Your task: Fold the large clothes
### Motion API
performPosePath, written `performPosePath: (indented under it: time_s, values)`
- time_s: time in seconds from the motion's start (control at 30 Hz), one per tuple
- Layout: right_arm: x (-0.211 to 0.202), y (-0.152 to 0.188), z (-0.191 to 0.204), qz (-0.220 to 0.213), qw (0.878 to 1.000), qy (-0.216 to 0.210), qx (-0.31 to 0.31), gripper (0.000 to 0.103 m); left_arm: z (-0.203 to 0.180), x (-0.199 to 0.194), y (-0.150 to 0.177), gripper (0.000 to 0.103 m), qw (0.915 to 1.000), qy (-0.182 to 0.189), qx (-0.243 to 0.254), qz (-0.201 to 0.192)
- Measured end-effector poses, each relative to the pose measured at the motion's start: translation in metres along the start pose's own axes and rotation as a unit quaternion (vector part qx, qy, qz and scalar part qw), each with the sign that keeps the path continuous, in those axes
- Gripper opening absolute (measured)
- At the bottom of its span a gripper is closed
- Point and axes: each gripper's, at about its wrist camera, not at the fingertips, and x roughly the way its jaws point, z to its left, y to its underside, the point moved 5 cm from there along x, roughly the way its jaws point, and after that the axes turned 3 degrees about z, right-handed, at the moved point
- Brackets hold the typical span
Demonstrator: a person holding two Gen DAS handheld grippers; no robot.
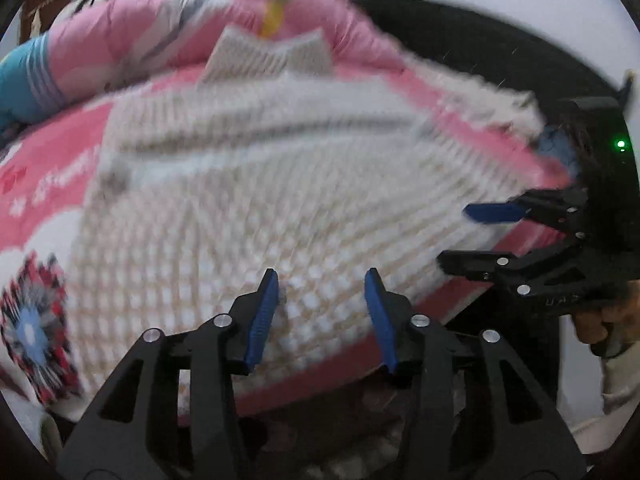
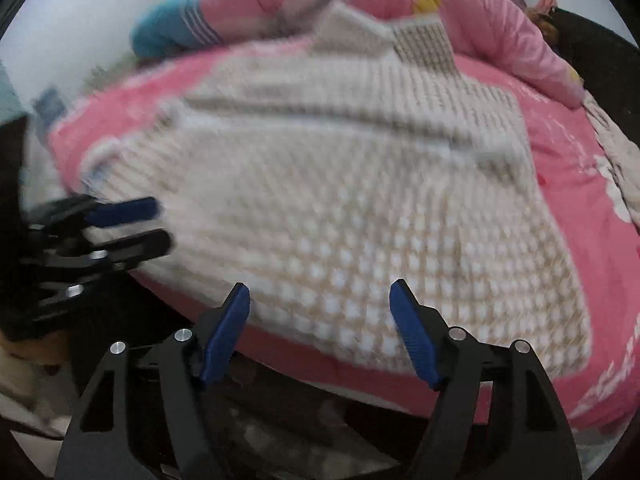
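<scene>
The sweater (image 1: 256, 184) lies flat on the pink bed (image 1: 52, 160), collar toward the far quilt (image 1: 132, 40), hem at the near edge; its long axis runs away from both cameras. The left gripper (image 1: 320, 280) hangs part open over the hem, empty. The right gripper (image 2: 320, 292) hangs wider, also empty. Risk, as I judge it: one pinch may catch only the top layer, or the bedcover too, and skew the fold.

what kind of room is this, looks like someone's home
Most likely a bedroom: the cream checked garment is spread on a bed with a pink printed sheet, and a rolled pink quilt is bunched along its far edge.
</scene>
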Motion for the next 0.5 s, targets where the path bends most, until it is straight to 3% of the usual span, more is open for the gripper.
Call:
performPosePath:
  time_s: [0.1,0.2,0.27,0.33,0.37,0.4,0.5]
  values:
    - [0.009,0.0,0.0,-0.003,1.0,0.012,-0.007,0.076,0.003,0.018,-0.003,0.045,0.9997,-0.002,-0.023,0.002]
    - [-0.023,0.0,-0.008,-0.014,1.0,0.006,0.013,0.076,0.003,-0.001,-0.01,0.045,0.9995,0.002,-0.024,-0.017]
    - [-0.037,0.009,-0.021,-0.025,0.999,0.033,0.025,0.076,0.011,-0.018,-0.005,0.045,0.9993,-0.013,-0.02,-0.029]
    - [-0.025,0.016,-0.041,-0.01,0.997,0.053,0.051,0.076,0.028,-0.013,0.005,0.045,0.9986,-0.041,-0.03,-0.014]
    - [-0.01,0.018,-0.052,-0.001,0.997,0.042,0.067,0.076,0.039,-0.001,0.009,0.044,0.9978,-0.051,-0.042,0.001]
    - [0.006,0.019,-0.058,0.004,0.996,0.024,0.081,0.079,0.047,0.005,0.013,0.044,0.9977,-0.041,-0.054,0.005]
    - [0.004,0.012,-0.051,0.006,0.997,0.055,0.062,0.081,0.046,0.002,0.007,0.043,0.9971,-0.04,-0.065,-0.002]
